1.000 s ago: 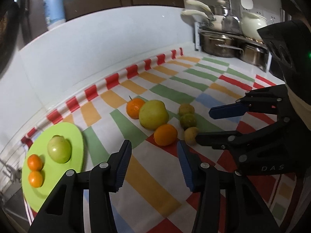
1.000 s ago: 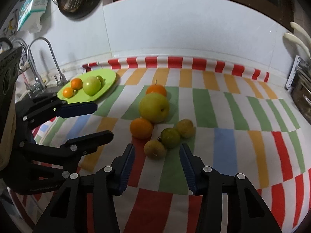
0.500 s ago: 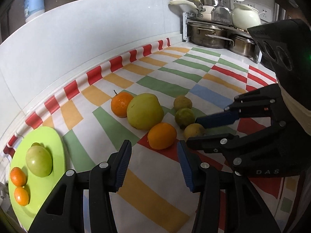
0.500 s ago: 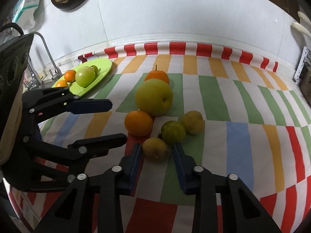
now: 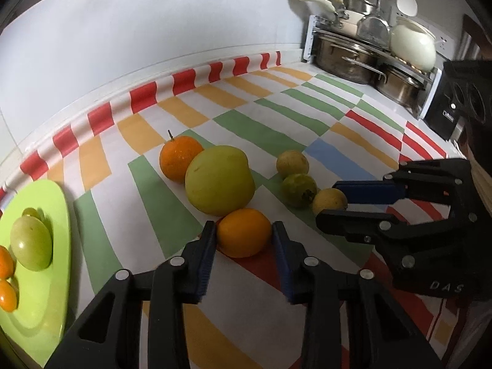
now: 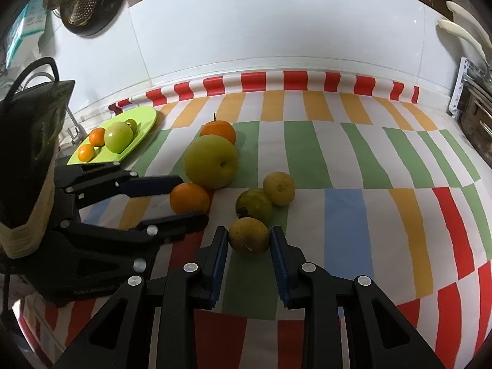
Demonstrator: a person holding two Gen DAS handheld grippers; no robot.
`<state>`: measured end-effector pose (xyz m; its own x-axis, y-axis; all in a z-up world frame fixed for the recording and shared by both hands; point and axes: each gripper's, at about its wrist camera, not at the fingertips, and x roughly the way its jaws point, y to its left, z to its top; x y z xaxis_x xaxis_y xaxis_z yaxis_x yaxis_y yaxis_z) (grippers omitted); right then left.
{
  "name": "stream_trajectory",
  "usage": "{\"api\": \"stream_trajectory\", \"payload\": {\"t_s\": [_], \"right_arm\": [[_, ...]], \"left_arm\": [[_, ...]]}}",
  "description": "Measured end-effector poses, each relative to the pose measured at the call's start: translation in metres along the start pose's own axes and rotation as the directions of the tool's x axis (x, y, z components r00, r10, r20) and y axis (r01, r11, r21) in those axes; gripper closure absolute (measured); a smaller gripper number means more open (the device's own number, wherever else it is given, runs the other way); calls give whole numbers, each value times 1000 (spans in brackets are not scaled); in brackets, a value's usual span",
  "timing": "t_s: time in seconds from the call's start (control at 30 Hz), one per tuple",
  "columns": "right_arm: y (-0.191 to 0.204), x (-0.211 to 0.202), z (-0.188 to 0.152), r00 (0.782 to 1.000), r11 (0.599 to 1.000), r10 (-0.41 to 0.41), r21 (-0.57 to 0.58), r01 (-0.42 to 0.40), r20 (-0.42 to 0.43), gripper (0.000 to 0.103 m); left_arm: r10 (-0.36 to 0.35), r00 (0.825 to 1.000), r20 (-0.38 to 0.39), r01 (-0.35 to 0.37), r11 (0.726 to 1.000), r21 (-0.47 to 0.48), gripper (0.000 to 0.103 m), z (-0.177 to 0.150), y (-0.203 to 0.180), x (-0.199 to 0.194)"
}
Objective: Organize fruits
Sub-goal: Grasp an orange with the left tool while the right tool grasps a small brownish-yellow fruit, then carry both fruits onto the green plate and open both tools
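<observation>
Several fruits lie on a striped cloth. My left gripper (image 5: 243, 233) is open with its fingers on either side of an orange (image 5: 243, 232), close to touching it. My right gripper (image 6: 249, 240) is open around a small yellow-brown fruit (image 6: 248, 235), also seen in the left wrist view (image 5: 329, 200). Beside them lie a big yellow-green apple (image 5: 219, 181), a stemmed orange (image 5: 178, 158), a green fruit (image 5: 297, 186) and a yellow fruit (image 5: 292, 163). A green plate (image 5: 46, 292) at the left holds a green apple (image 5: 30, 243) and small oranges.
Steel pots on a rack (image 5: 353, 55) and a white pot (image 5: 412, 46) stand at the far right corner. A black box (image 5: 446, 98) stands by them. A tap (image 6: 73, 126) and sink edge lie left of the plate. A white wall backs the counter.
Both grippers moved forward and down. The left one now straddles the orange and the right one straddles the small yellow-brown fruit; the right jaws narrowed a little.
</observation>
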<state>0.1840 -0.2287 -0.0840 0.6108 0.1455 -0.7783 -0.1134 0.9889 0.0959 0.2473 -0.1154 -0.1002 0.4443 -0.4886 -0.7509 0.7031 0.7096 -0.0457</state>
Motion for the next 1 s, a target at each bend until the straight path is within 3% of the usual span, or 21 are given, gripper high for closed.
{"api": "stream_trajectory", "payload": {"t_s": [0.53,1.0], "right_arm": [[10,-26,1,998,999,27,-30,-25,50,73],[43,-65,1,990,991,83,-111,-71,117,73]], "left_arm": [[91,994,61,-82,986,-142,67,-9,-2,-48],[209,968,140,-168,951,-260,67,-32,-9,-112]]}}
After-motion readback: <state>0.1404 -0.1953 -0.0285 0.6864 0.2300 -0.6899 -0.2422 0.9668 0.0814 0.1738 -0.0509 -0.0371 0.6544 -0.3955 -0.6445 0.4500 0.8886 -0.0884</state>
